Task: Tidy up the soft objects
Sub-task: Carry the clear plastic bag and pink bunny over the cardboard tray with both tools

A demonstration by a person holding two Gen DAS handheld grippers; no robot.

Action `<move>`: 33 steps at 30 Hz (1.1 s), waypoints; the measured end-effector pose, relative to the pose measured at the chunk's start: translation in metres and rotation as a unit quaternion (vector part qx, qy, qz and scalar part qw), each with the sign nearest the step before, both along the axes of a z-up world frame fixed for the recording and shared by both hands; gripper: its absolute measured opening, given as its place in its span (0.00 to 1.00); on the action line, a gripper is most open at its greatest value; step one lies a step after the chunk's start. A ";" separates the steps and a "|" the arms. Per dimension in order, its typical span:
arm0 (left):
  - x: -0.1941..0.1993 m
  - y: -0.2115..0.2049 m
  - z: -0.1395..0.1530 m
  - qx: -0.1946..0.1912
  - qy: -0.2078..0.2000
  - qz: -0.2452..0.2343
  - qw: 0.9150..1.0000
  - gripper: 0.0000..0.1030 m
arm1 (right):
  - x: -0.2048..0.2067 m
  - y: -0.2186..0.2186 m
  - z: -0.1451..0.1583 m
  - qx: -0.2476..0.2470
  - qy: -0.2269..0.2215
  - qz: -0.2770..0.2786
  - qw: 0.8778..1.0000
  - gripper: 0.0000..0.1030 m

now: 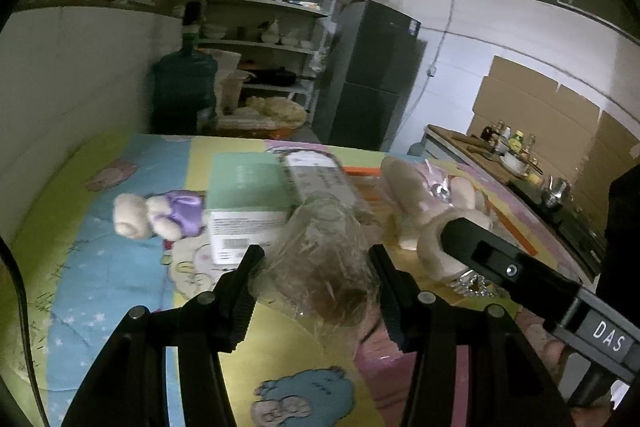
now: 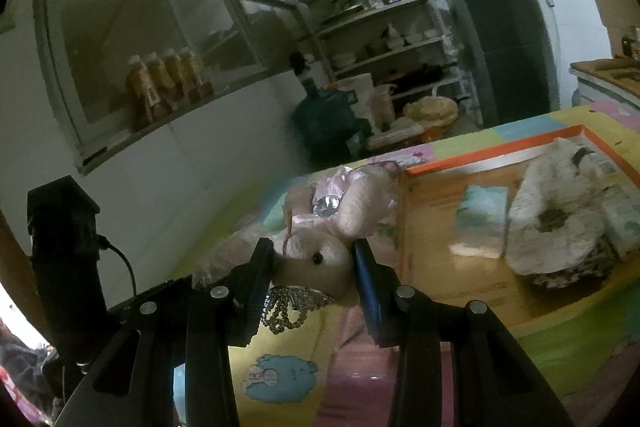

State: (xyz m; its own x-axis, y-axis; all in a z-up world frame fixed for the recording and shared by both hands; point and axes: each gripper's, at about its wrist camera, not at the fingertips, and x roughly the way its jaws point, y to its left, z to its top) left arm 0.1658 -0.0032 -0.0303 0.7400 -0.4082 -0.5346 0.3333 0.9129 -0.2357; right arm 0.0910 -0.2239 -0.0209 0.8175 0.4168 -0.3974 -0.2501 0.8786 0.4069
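My left gripper (image 1: 316, 255) is shut on a crumpled clear plastic bundle (image 1: 320, 259) with something brownish inside, held above the colourful play mat (image 1: 100, 267). My right gripper (image 2: 313, 247) is shut on the head of a cream plush bear (image 2: 320, 255) that wears a pink bow and a silver tiara (image 2: 288, 307). In the left wrist view that bear (image 1: 412, 199) hangs to the right, with a black finger (image 1: 480, 251) of the right gripper against it. A small cream bear in a purple dress (image 1: 160, 213) lies on the mat at the left.
A green and white carton (image 1: 248, 203) stands beside the purple bear. An orange-rimmed cardboard tray (image 2: 440, 267) holds a fluffy white slipper (image 2: 552, 223) and small packs. Behind the mat stand a water jug (image 1: 184, 87), shelves (image 1: 272, 7), a fridge (image 1: 372, 79) and a counter (image 1: 520, 163).
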 end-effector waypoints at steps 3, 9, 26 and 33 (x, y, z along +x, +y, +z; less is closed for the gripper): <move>-0.001 -0.013 0.001 0.000 -0.001 -0.010 1.000 0.52 | -0.002 -0.011 0.002 0.000 -0.002 -0.010 1.000 0.40; 0.003 -0.039 0.002 0.002 0.000 -0.031 1.000 0.52 | -0.005 -0.035 0.003 0.003 -0.005 -0.030 1.000 0.40; 0.015 -0.097 -0.004 0.015 0.010 -0.077 0.997 0.52 | -0.012 -0.096 0.000 0.017 -0.009 -0.083 0.996 0.40; 0.022 -0.119 -0.008 0.021 0.017 -0.089 0.996 0.52 | -0.013 -0.123 -0.005 0.026 -0.007 -0.107 0.994 0.40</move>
State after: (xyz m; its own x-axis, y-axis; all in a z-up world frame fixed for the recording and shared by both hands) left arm 0.1874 -0.1221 -0.0380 0.6386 -0.5085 -0.5776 0.4838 0.8490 -0.2125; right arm 0.0783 -0.3471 -0.0259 0.8946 0.2524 -0.3687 -0.0655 0.8903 0.4506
